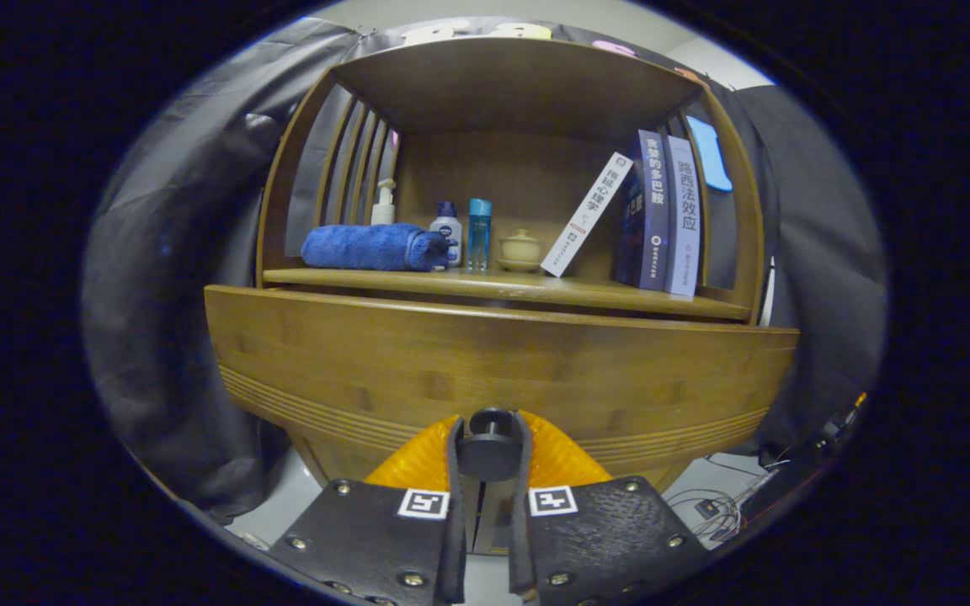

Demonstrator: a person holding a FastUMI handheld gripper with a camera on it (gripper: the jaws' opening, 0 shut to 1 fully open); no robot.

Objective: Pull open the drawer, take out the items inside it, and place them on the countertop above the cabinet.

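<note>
Your hand-held gripper is clamped on the drawer knob, which points straight toward you from the drawer front; towel, bottles, books stand on the surface above

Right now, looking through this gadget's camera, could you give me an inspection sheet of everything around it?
Surface: wooden countertop above the drawer, under a shelf hood.
Job's things: drawer front with dark knob; contents hidden.
Clutter: rolled blue towel, pump bottle, two small bottles, lidded cup, one leaning white book, two upright books.
Gripper: gripper fingers pressed on the knob from both sides.
Cables: loose wires on the floor, right of the cabinet.
Surroundings: black cloth booth wall.
</note>
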